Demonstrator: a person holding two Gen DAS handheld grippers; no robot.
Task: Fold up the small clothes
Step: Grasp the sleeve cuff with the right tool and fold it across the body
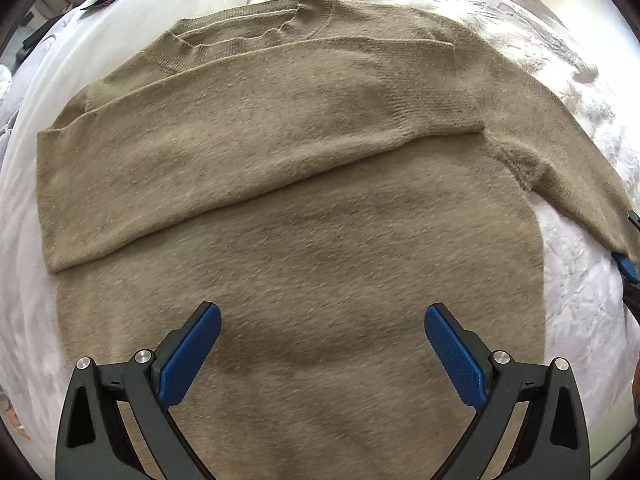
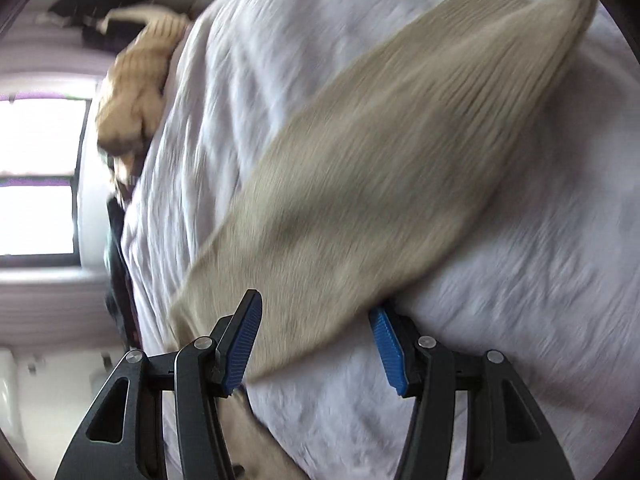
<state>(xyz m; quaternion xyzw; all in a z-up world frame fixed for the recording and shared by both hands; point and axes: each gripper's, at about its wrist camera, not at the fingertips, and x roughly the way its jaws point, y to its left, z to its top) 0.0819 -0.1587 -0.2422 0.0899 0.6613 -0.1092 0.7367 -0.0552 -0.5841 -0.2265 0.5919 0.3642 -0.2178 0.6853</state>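
One tan sweater (image 1: 304, 208) spread flat across the middle of a bed covered by a white quilt (image 1: 580, 320), neck toward the far edge, one sleeve (image 1: 224, 168) folded across the chest. Left gripper (image 1: 322, 320) hovering above the hem end, jaws wide apart, holding nothing. Right gripper (image 2: 316, 320) at the other sleeve (image 2: 380, 168) near the quilt's side edge, jaws parted around the cuff end, cloth lying between the blue pads (image 2: 386, 340), not pinched. Heavy blur in the right wrist view. Yellowish knit (image 2: 132, 96) bunched at the bed's far edge, near a bright window (image 2: 38, 180).
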